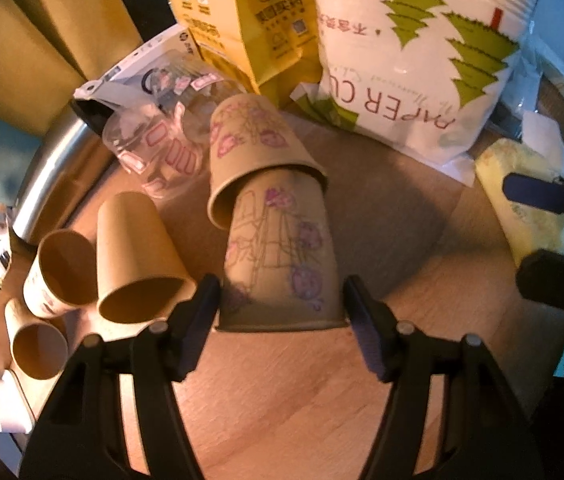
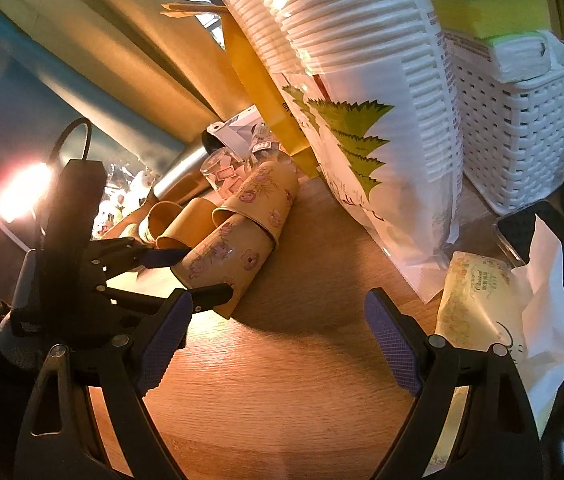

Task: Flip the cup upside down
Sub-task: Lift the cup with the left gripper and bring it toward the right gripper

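Note:
A brown paper cup with pink flower drawings (image 1: pixel 282 256) lies on the wooden table, its closed end tucked into the mouth of a second flowered cup (image 1: pixel 254 140). My left gripper (image 1: pixel 280 300) straddles the near cup's wide end; the fingers (image 1: pixel 198 308) sit beside its walls, and contact is unclear. In the right wrist view the same cup (image 2: pixel 222 260) lies tilted with the left gripper's fingers (image 2: pixel 210 294) around it. My right gripper (image 2: pixel 278 340) is open and empty above bare table.
Three plain brown cups (image 1: pixel 138 256) lie at the left near a clear plastic cup (image 1: pixel 154 152). A bag of white paper cups (image 1: pixel 409 60), a yellow box (image 1: pixel 250 20), a white basket (image 2: pixel 517 120) with sponges, and a tissue pack (image 2: pixel 477 300) crowd the back and right.

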A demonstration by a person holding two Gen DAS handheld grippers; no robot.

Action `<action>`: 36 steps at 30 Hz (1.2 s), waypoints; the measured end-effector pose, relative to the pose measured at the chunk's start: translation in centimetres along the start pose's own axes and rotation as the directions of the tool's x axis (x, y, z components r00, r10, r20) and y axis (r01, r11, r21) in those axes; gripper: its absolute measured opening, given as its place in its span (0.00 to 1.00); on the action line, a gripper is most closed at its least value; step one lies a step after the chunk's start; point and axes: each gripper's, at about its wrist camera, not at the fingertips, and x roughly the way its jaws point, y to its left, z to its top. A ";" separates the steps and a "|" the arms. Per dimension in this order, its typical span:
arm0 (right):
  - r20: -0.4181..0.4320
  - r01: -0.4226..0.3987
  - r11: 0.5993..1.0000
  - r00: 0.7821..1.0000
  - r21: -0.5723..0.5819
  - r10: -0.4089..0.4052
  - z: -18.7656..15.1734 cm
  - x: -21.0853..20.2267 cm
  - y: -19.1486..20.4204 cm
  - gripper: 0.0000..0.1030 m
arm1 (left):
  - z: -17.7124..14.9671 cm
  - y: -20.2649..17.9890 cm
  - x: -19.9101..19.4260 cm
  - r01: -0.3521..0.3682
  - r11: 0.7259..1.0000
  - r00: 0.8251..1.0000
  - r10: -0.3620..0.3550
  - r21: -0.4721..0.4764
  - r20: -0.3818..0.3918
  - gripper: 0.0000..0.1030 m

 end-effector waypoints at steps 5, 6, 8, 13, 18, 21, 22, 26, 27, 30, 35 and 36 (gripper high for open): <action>0.005 0.005 1.000 1.000 -0.002 -0.005 0.0 -0.2 0.2 0.87 | -1.2 0.1 -2.3 -0.007 1.000 0.998 0.008 -0.019 0.060 0.61; 0.005 0.007 1.000 1.000 -0.004 -0.006 0.0 -0.2 0.3 0.87 | -1.6 0.1 -2.8 -0.003 1.000 0.997 0.004 -0.023 0.071 0.61; 0.007 0.010 1.000 1.000 -0.010 -0.010 -0.1 -0.3 0.6 0.87 | -2.8 -0.1 -3.6 0.010 0.999 0.996 -0.006 -0.037 0.088 0.61; 0.000 0.011 1.000 1.000 -0.028 -0.011 -0.8 -0.4 1.8 0.87 | -5.6 -0.8 -4.8 0.048 0.996 0.994 -0.041 -0.069 0.103 0.60; -0.015 0.006 0.999 1.000 -0.048 -0.007 -2.0 -0.5 3.1 0.87 | -8.5 -1.1 -6.4 0.082 0.989 0.990 -0.067 -0.124 0.122 0.60; -0.026 0.001 0.998 1.000 -0.061 -0.002 -2.7 -0.7 3.8 0.87 | -10.2 -1.6 -7.4 0.084 0.986 0.987 -0.062 -0.143 0.147 0.60; -0.032 -0.006 0.998 0.999 -0.067 0.004 -3.1 -0.7 4.2 0.87 | -10.6 -1.8 -7.6 0.086 0.985 0.986 -0.063 -0.149 0.154 0.60; -0.039 -0.035 0.996 0.999 -0.078 0.032 -4.2 -1.3 5.0 0.87 | -13.0 -2.7 -8.9 0.094 0.980 0.981 -0.060 -0.178 0.186 0.60; -0.041 -0.040 0.996 0.999 -0.083 0.036 -4.5 -1.4 5.3 0.87 | -13.7 -3.1 -9.4 0.084 0.980 0.978 -0.046 -0.183 0.204 0.60; -0.051 -0.059 0.993 0.997 -0.097 0.055 -5.5 -2.1 6.1 0.87 | -15.5 -3.8 -10.1 0.072 0.977 0.970 -0.020 -0.203 0.243 0.60; -0.061 -0.109 0.985 0.993 -0.130 0.102 -7.1 -3.3 8.3 0.87 | -19.2 -4.9 -11.3 0.056 0.970 0.943 0.026 -0.236 0.331 0.60; -0.068 -0.132 0.982 0.990 -0.133 0.124 -7.6 -3.5 8.8 0.87 | -19.8 -5.1 -11.5 0.053 0.969 0.938 0.035 -0.243 0.345 0.60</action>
